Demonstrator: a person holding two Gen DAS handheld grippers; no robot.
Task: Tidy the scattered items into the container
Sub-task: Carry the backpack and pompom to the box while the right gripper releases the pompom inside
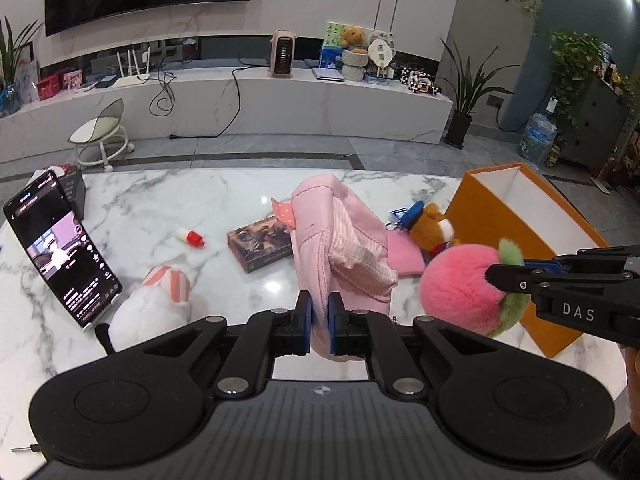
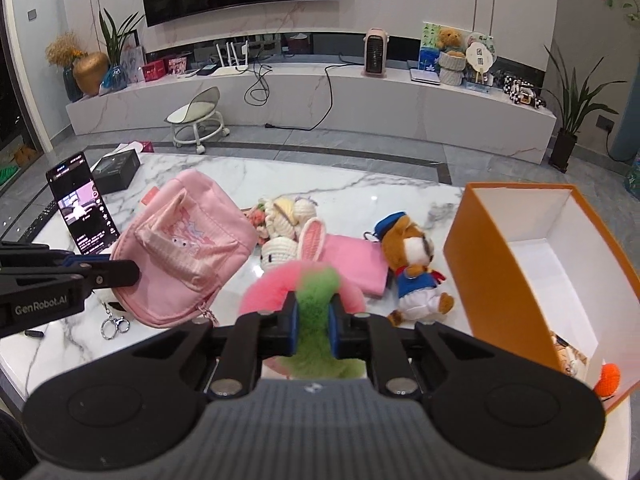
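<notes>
My left gripper (image 1: pixel 319 308) is shut on the edge of a pink fabric pouch (image 1: pixel 340 232), which hangs lifted above the marble table (image 1: pixel 160 200). From the right wrist view the pouch (image 2: pixel 188 248) shows its striped front pocket, with the left gripper (image 2: pixel 132 272) at its left side. My right gripper (image 2: pixel 313 312) is shut on the green leaf of a fluffy pink peach plush (image 2: pixel 268 292). In the left wrist view the peach (image 1: pixel 456 288) hangs off the right gripper (image 1: pixel 496 274), just left of the open orange box (image 1: pixel 492 216).
The orange box (image 2: pixel 492 264) holds an orange knitted item (image 2: pixel 608 376). On the table lie a sailor bear (image 2: pixel 412 256), a pink cloth (image 2: pixel 352 260), crochet bunnies (image 2: pixel 288 240), a white plush (image 1: pixel 152 304), a card box (image 1: pixel 260 244), a small red-capped bottle (image 1: pixel 190 236), a key ring (image 2: pixel 114 324) and a propped phone (image 1: pixel 60 248).
</notes>
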